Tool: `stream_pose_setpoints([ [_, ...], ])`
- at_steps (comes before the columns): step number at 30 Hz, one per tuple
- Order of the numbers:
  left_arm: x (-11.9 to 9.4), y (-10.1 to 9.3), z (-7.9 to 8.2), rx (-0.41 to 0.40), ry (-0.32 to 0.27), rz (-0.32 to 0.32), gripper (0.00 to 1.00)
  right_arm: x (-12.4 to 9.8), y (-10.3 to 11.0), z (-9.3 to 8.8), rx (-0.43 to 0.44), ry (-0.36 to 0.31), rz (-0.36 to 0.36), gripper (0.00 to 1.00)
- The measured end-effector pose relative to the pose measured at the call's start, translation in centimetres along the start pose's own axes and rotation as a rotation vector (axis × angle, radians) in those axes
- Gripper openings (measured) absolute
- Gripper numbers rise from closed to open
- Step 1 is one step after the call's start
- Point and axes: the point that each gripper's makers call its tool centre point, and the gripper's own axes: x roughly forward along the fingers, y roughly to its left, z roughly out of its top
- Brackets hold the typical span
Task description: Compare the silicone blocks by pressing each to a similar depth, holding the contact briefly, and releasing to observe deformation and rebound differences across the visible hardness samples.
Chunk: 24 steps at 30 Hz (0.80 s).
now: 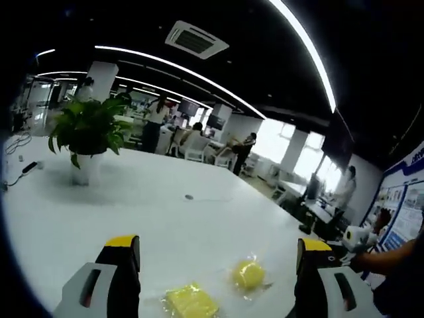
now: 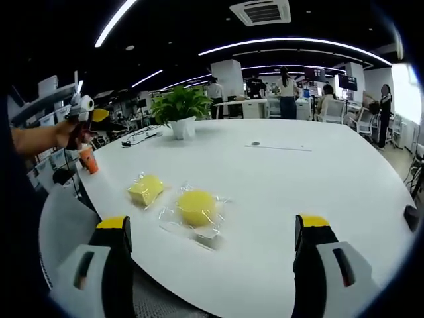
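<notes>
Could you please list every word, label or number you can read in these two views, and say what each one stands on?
No text can be read in either view.
The wall display board at the right of the left gripper view carries print, too small and blurred to read.
The wrapped square yellow block and the round yellow block on the white table show no readable label.
The hanging screens across the office are too far to read.

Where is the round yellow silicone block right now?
In the right gripper view, the round yellow silicone block lies on the white table, beside the square yellow silicone block.
</notes>
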Motion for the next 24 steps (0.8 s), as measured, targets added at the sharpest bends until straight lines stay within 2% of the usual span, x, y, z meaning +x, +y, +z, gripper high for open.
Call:
stream_pose_setpoints([
  [7, 2.3, -1.2, -1.8, -0.009, 0.055, -0.042, 1.0, -0.3, -0.4, 0.2, 0.005, -0.002, -0.012, 0.96],
  [13, 4.9, -1.8, -4.5, 0.002, 0.135, -0.074, 1.0, -0.2, -0.5, -0.2, 0.008, 0.01, -0.01, 0.96],
  [18, 6.7, -2.3, -6.3, -0.02, 0.181, -0.105, 1.0, 0.0, -0.5, -0.4, 0.012, 0.013, -0.009, 0.96],
  [24, 8.7, -2.2, -9.1, -0.082, 0.246, -0.115, 1.0, 0.3, -0.3, -0.5, 0.015, 0.012, -0.01, 0.96],
])
